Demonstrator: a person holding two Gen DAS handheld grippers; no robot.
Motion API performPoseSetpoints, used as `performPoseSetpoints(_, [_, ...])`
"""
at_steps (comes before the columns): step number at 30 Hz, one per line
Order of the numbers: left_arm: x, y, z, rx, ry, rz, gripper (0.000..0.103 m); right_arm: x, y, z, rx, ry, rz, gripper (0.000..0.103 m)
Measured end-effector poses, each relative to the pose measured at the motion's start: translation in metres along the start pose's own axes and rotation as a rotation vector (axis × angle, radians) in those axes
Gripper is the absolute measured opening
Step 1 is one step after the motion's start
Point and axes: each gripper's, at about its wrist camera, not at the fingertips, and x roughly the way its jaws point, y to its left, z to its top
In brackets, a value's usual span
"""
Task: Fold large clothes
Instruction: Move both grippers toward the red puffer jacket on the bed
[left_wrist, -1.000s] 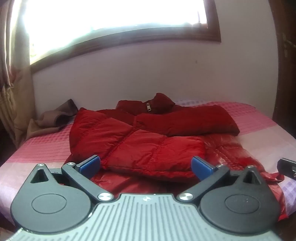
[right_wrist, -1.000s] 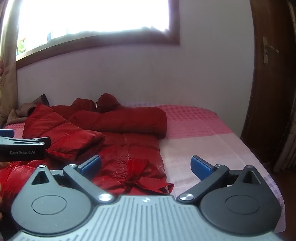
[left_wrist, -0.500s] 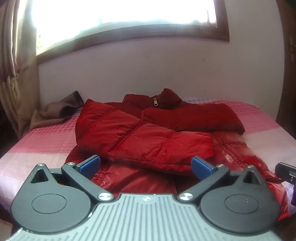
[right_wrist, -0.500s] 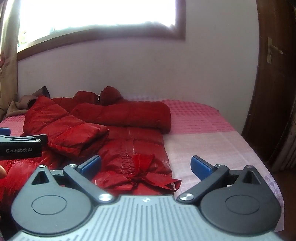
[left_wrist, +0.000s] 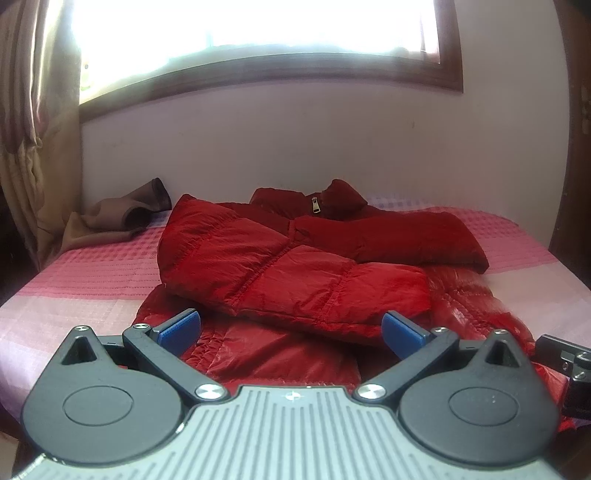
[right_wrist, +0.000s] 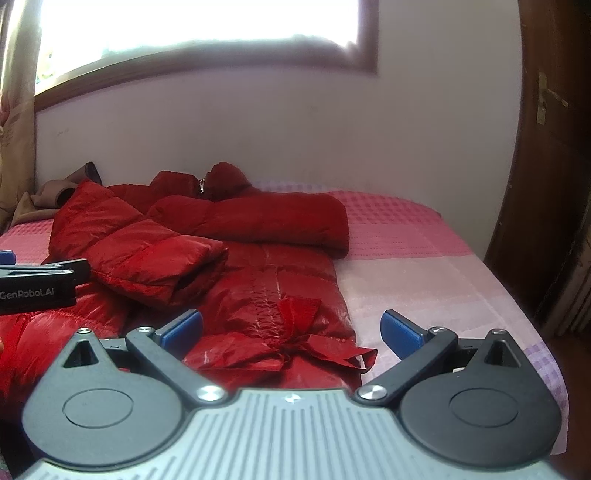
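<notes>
A red puffer jacket (left_wrist: 295, 273) lies on the bed with both sleeves folded across its front and the collar toward the wall. It also shows in the right wrist view (right_wrist: 236, 266), with a knotted red tie (right_wrist: 306, 332) at its near hem. My left gripper (left_wrist: 291, 328) is open and empty above the near hem. My right gripper (right_wrist: 291, 328) is open and empty above the jacket's near right corner. The left gripper's body (right_wrist: 37, 284) shows at the left edge of the right wrist view.
The bed has a pink checked cover (left_wrist: 92, 273). A brown garment (left_wrist: 122, 218) lies at the far left by the wall. A curtain (left_wrist: 29, 129) hangs at the left under the window. A dark wooden door (right_wrist: 546, 166) stands to the right of the bed.
Both grippers have dropped lower and drawn back slightly toward the jacket's near hem. The jacket has not moved and both grippers stay open.
</notes>
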Motion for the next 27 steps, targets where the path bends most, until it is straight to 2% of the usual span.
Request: performPoseSetpoints(27, [0.007, -0.003, -0.006, 0.02, 0.009, -0.02, 0.103, -0.001, 0.011, 0.003, -0.003, 0.022, 0.007, 0.103])
